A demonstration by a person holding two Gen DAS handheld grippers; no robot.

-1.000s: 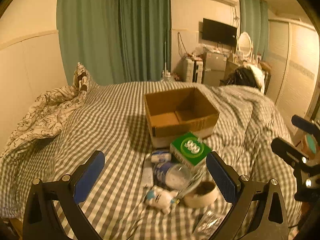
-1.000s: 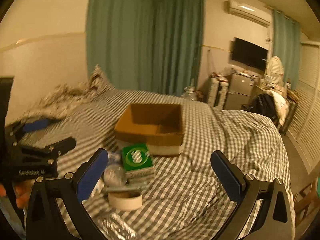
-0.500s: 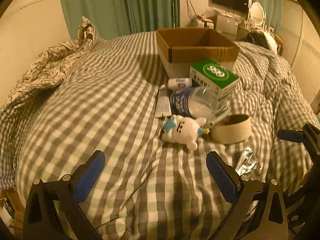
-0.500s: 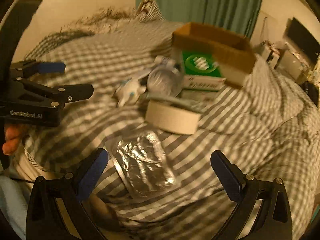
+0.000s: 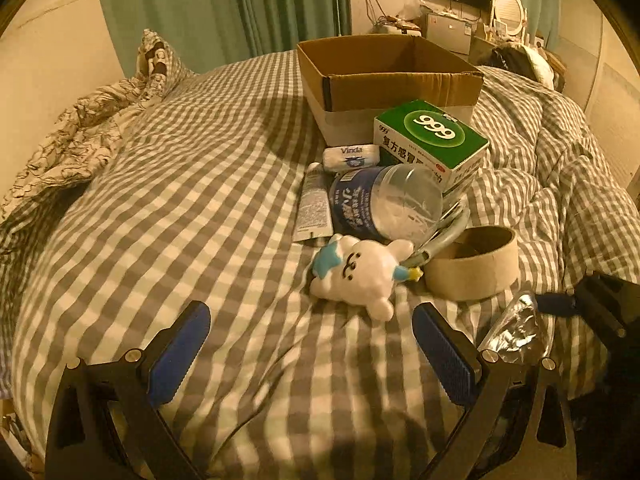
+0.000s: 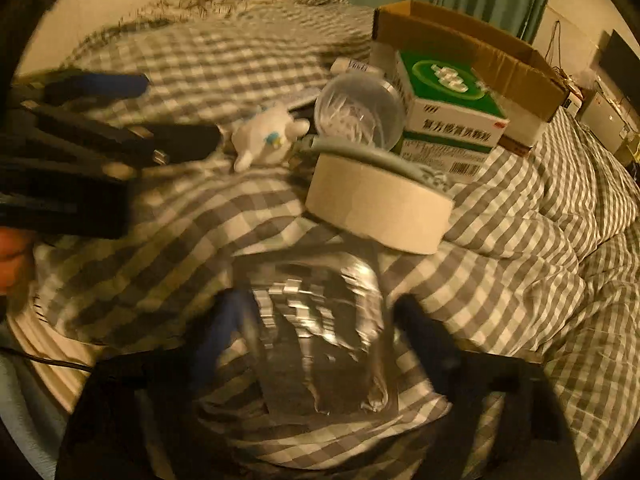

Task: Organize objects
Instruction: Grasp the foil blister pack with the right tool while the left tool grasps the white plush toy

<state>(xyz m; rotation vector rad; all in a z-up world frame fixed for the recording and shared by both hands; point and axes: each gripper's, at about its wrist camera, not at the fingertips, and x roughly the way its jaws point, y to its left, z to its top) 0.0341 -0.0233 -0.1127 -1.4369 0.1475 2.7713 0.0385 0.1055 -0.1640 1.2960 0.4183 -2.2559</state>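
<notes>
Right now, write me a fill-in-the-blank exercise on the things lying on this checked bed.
1. The brown cardboard box holds ____.
2. The green-topped medicine carton bears the number ____.
3. The right gripper straddles the crinkled ____ foil pouch.
4. The white plush toy lies beside the beige roll of ____.

Missing words: nothing; 999; silver; tape

One cardboard box (image 5: pixel 390 76), one plush toy (image 5: pixel 356 274), one tape roll (image 5: pixel 472 262), one bottle (image 5: pixel 384 204).
</notes>
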